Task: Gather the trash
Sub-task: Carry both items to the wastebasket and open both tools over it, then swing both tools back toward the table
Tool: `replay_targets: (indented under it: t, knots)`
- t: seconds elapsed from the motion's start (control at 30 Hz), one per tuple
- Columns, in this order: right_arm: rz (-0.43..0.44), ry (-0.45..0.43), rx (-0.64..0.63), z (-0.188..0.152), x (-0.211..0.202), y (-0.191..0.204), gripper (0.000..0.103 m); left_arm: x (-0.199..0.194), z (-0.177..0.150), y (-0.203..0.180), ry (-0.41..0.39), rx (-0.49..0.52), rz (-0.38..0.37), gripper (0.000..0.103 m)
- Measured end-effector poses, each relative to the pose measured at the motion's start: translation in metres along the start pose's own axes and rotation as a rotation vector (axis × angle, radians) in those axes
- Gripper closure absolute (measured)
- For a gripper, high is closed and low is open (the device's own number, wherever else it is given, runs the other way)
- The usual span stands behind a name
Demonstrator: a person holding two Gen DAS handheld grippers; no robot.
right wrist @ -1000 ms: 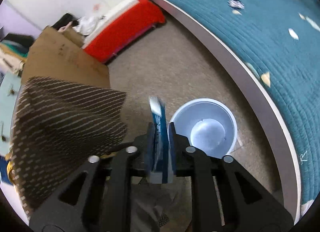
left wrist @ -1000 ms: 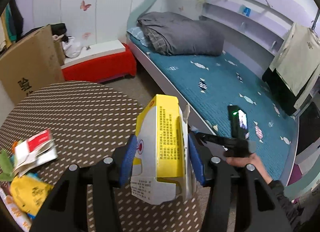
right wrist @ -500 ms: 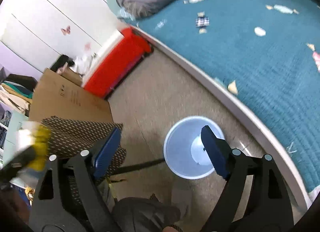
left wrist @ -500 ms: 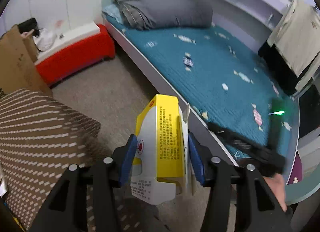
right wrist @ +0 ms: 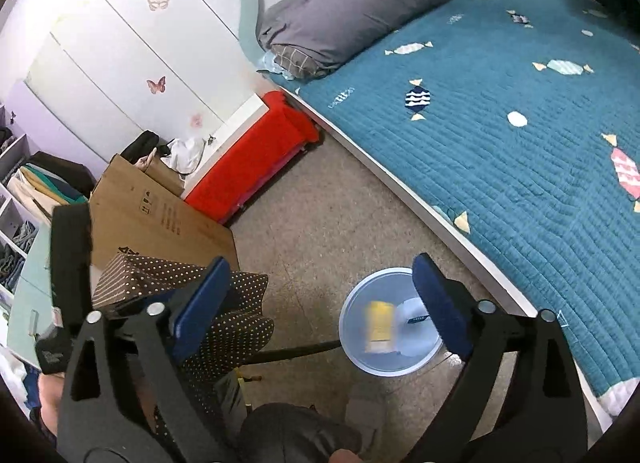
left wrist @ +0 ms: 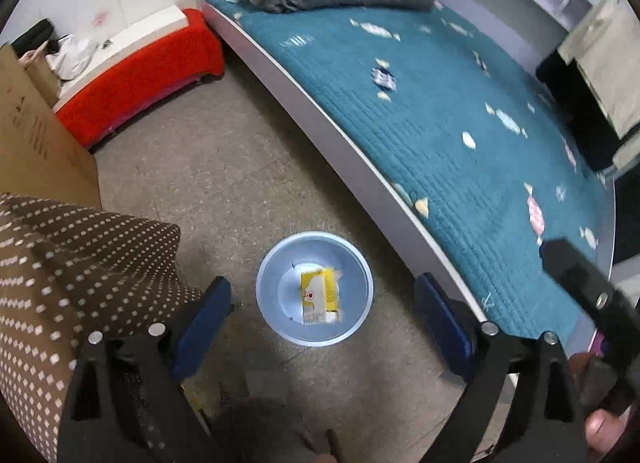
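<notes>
The left hand-held gripper (left wrist: 322, 315) was spread wide, with nothing between its blue pads (left wrist: 202, 317). The right hand-held gripper (right wrist: 320, 303) was likewise fully spread and held nothing. The yellow-and-white carton (left wrist: 319, 295) lay inside the pale blue bin (left wrist: 264, 303), which stood on the floor (left wrist: 224, 167) near the bed (left wrist: 460, 135), right of the dotted worktop (left wrist: 72, 255)

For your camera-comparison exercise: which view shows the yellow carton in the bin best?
The left wrist view. It looks almost straight down into the bin, so the yellow carton lies sharp and unobstructed, print visible. In the right wrist view the carton is a blurred yellow streak, off to one side beside a gripper finger.
</notes>
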State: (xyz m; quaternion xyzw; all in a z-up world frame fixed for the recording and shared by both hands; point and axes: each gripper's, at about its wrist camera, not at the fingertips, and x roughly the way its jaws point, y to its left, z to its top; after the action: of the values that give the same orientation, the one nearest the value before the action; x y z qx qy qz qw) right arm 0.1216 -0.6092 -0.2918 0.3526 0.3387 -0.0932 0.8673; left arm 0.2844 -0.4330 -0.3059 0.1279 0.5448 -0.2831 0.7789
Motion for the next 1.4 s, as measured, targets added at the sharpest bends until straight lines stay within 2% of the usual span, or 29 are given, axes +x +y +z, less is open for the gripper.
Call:
replay_targets:
  t: [0.13,0.5,0.67,0.97,1.1,1.23,1.4]
  knots:
    - [-0.027,-0.006,-0.005,-0.007,-0.007,0.015,0.006,-0.031,-0.004,0.002,-0.086,0.001,0.026,0.01]
    - [-0.05,-0.119,-0.133,-0.016,-0.056,0.083,0.006,-0.131,-0.039,0.019,-0.289,-0.009,0.082,0.01]
    - [-0.043,-0.101,-0.185,-0.025,-0.074,0.121,0.006,-0.176,-0.066,0.034,-0.37,-0.013,0.104,0.008]
    - [0.018,-0.111,-0.298,-0.047,-0.105,0.191,0.006,-0.234,-0.118,0.075,-0.451,-0.067,0.147,0.008]
    - [0.059,-0.111,-0.34,-0.06,-0.114,0.218,0.006,-0.255,-0.146,0.096,-0.457,-0.081,0.146,0.008]
    - [0.1,-0.093,-0.385,-0.071,-0.116,0.244,0.006,-0.276,-0.174,0.116,-0.487,-0.101,0.19,0.008]
    - [0.167,-0.061,-0.443,-0.092,-0.112,0.278,0.006,-0.299,-0.209,0.149,-0.52,-0.175,0.263,0.008]
